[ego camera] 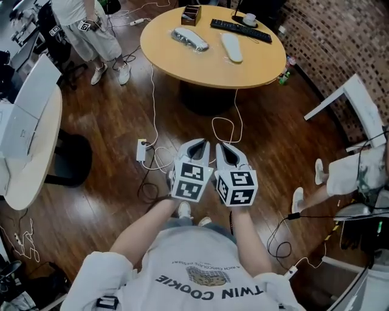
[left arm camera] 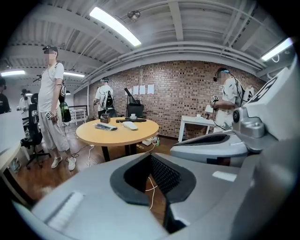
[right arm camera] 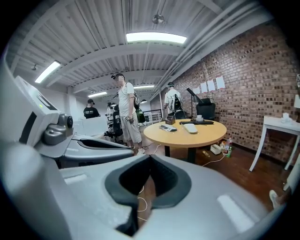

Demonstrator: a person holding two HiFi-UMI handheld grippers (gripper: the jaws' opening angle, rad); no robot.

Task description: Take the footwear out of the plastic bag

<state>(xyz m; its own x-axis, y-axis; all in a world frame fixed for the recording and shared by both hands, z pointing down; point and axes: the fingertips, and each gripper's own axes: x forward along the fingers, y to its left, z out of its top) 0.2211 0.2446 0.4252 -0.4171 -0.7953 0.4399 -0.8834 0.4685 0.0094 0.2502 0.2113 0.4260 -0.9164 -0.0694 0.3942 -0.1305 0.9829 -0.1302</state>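
Observation:
On the round wooden table [ego camera: 261,61] far ahead lies a grey piece of footwear wrapped in a clear plastic bag [ego camera: 190,38], with a bare white piece of footwear [ego camera: 231,47] to its right. Both show small in the left gripper view, bag [left arm camera: 106,126] and white piece [left arm camera: 130,125], and in the right gripper view, bag [right arm camera: 168,127] and white piece [right arm camera: 190,127]. My left gripper [ego camera: 197,144] and right gripper [ego camera: 222,147] hang side by side over the wooden floor, well short of the table. Both are shut with nothing between their jaws, the left [left arm camera: 151,155] as the right [right arm camera: 150,157].
A black keyboard [ego camera: 240,30], a brown box [ego camera: 191,14] and a cup [ego camera: 249,19] also sit on the table. Cables and a power strip [ego camera: 141,150] lie on the floor between me and it. A person [ego camera: 91,30] stands at back left; white desks flank both sides.

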